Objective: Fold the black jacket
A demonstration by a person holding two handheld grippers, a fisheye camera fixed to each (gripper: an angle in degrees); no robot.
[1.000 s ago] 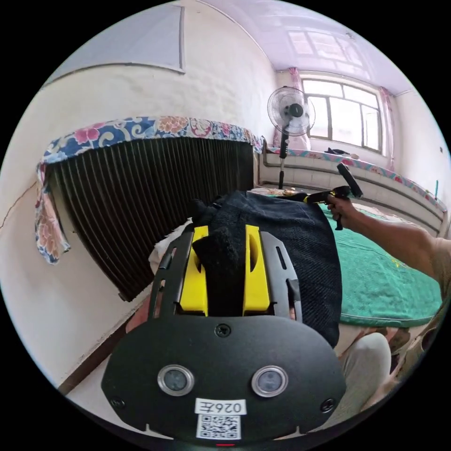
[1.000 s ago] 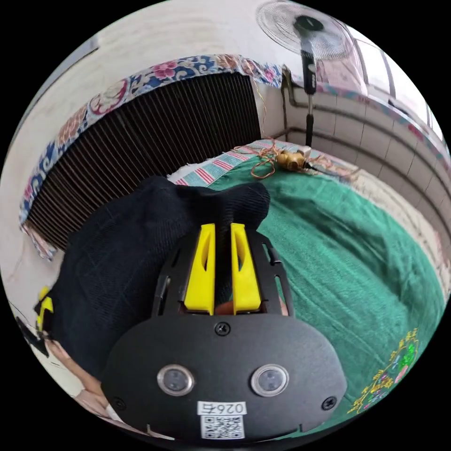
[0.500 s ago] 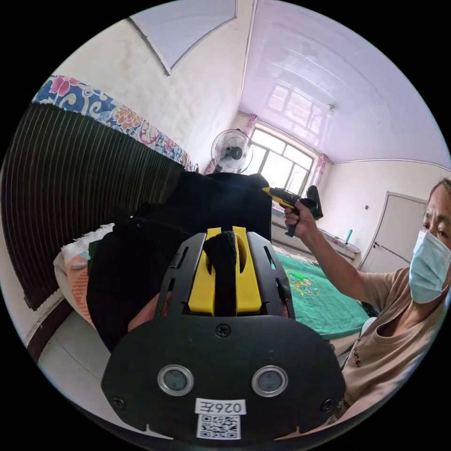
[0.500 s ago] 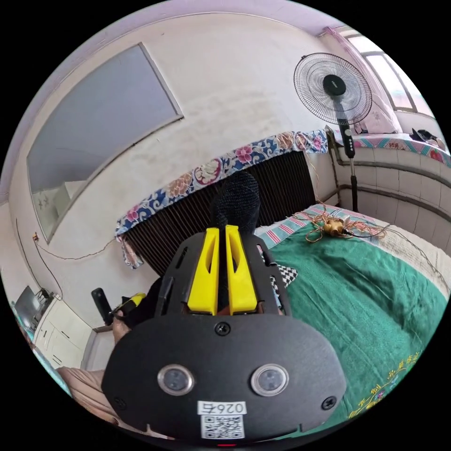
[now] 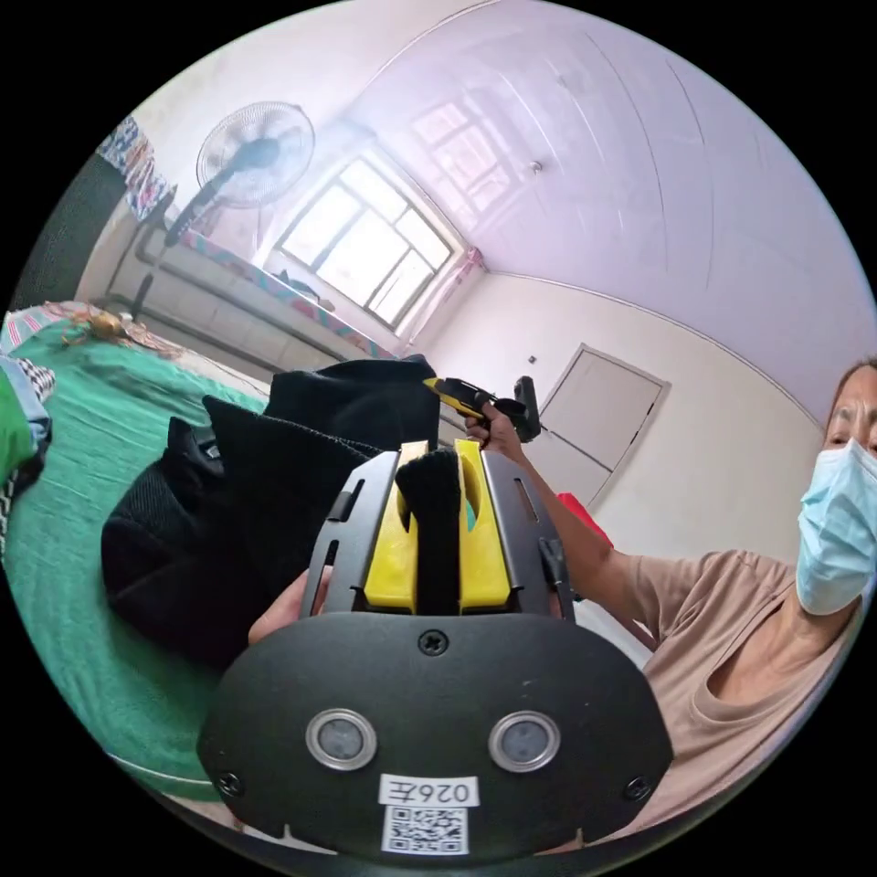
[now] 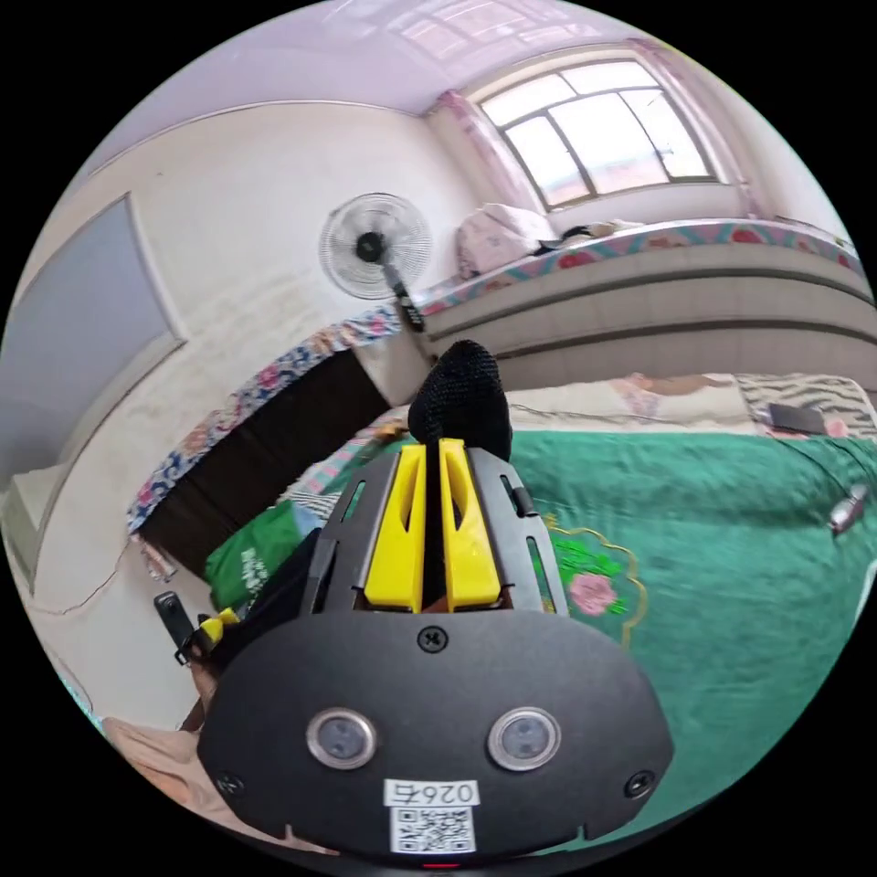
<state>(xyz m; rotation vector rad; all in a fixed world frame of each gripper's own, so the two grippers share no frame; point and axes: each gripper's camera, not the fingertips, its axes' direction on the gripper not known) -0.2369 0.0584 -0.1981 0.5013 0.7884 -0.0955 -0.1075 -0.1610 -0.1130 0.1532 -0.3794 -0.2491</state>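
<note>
The black jacket (image 5: 265,493) hangs in the air between both grippers, over the green bed cover (image 5: 64,585). My left gripper (image 5: 437,457) is shut on a fold of it, black cloth filling the gap between the yellow jaws. Further back in the left gripper view, a person's hand holds the right gripper (image 5: 438,385) against the jacket's far edge. In the right gripper view my right gripper (image 6: 432,449) is shut on another bunch of the jacket (image 6: 459,402), which sticks up past the jaw tips. The left gripper (image 6: 206,628) shows low at the left there.
A standing fan (image 6: 375,242) is by the dark radiator (image 6: 256,438) with its floral cover. A window (image 6: 594,128) sits above a tiled ledge. A green bag (image 6: 251,553) and folded clothes (image 5: 18,420) lie at the bed's end. Small items (image 6: 795,418) rest on the bed's far side.
Both hands have swung round with the jacket, from facing the radiator wall toward the window and bed. The jacket has come down nearer the green cover. Both grips are unchanged.
</note>
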